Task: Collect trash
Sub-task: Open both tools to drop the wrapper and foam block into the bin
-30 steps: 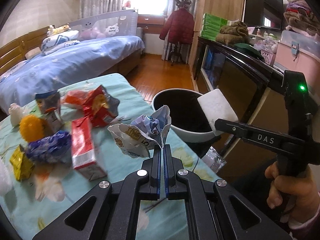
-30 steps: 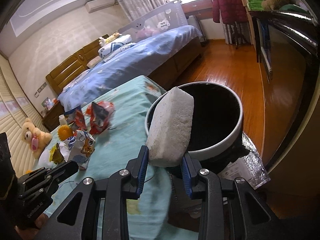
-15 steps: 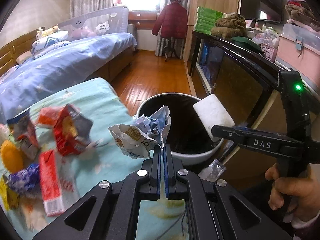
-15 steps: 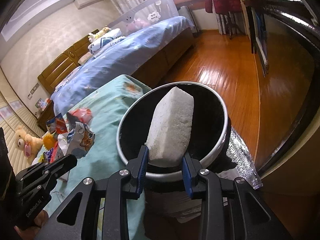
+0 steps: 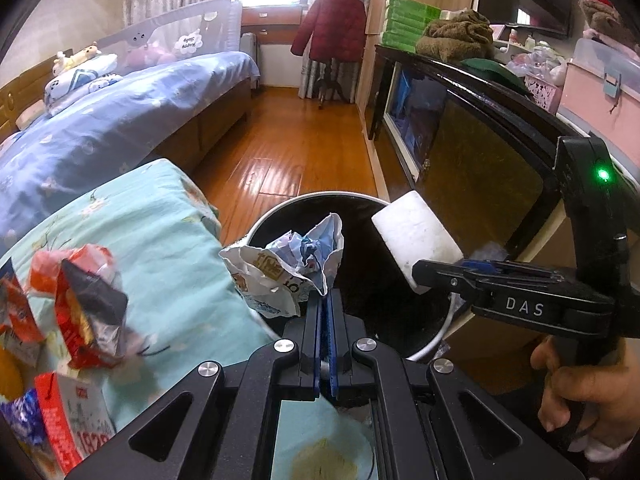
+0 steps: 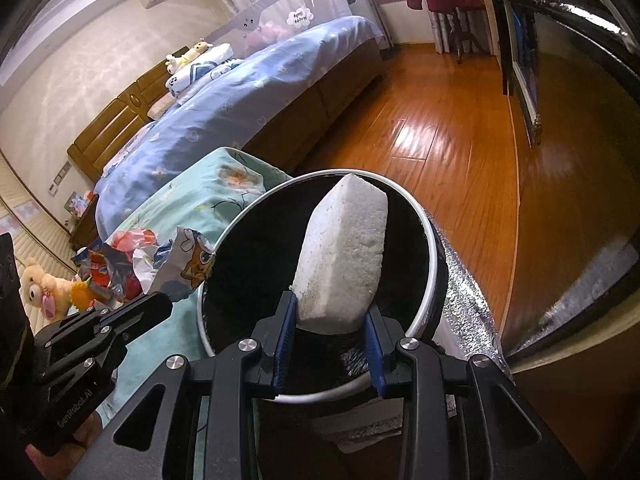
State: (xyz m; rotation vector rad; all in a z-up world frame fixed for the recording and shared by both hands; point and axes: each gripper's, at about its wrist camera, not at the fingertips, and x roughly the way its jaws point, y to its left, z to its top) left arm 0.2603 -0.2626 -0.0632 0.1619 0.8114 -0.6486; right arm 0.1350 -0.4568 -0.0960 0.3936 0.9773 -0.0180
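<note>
My left gripper [image 5: 327, 300] is shut on a crumpled white and blue wrapper [image 5: 288, 268] and holds it over the near left rim of the round bin [image 5: 448, 320]. My right gripper [image 6: 331, 320] is shut on a white foam block [image 6: 344, 256] and holds it upright above the bin's black opening [image 6: 248, 272]. The block also shows in the left wrist view [image 5: 416, 236], and the wrapper in the right wrist view [image 6: 188, 264].
Several wrappers and a red carton [image 5: 60, 412] lie on the teal cloth-covered table [image 5: 160, 240] left of the bin. A dark cabinet [image 5: 480, 152] stands right of the bin. A bed [image 6: 240, 104] and wooden floor [image 6: 440, 140] lie beyond.
Both grippers moved from the table toward the bin. The foam block now hangs over the bin's opening, and the wrapper has reached the bin's rim.
</note>
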